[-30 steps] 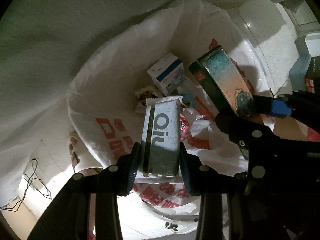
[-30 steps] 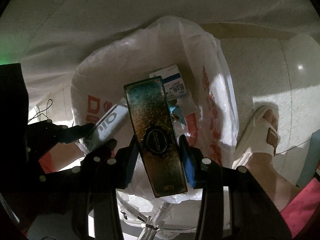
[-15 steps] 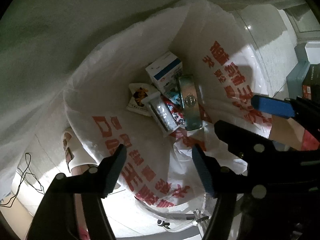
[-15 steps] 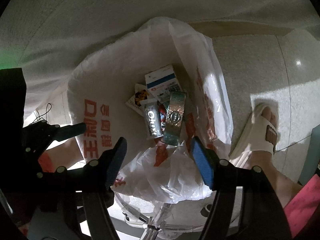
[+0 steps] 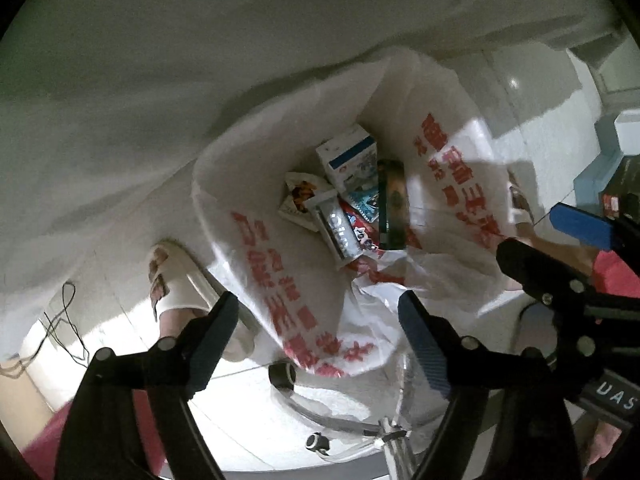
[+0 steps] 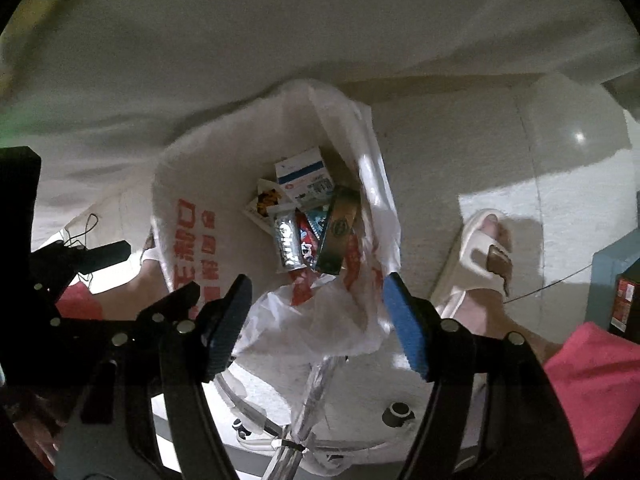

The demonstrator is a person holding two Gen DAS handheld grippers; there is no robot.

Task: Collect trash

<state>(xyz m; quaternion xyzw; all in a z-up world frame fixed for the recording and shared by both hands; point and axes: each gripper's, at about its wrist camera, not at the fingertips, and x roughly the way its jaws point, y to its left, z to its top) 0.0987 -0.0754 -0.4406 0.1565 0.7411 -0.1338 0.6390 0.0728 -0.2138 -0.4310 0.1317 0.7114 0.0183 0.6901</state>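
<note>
A white plastic bag with red print (image 5: 280, 304) (image 6: 188, 248) hangs open below both grippers. Inside lie a silver snack wrapper (image 5: 338, 230) (image 6: 288, 244), a dark green and gold box (image 5: 394, 204) (image 6: 338, 230), a white and blue carton (image 5: 348, 158) (image 6: 304, 174) and a small white packet (image 5: 298, 200) (image 6: 264, 200). My left gripper (image 5: 318, 332) is open and empty above the bag's near edge. My right gripper (image 6: 316, 312) is open and empty above the bag; it also shows at the right of the left wrist view (image 5: 552, 248).
A white cloth (image 5: 200, 60) hangs over the far side. The person's feet in white sandals stand beside the bag (image 5: 180, 288) (image 6: 480, 256). A metal frame (image 6: 304, 420) holds the bag. A blue box (image 5: 600, 168) stands at right; a cable (image 5: 60, 320) lies left.
Both grippers opened and let go: the silver wrapper and the green and gold box fell into the bag. Both grippers have since drawn back and up from the bag.
</note>
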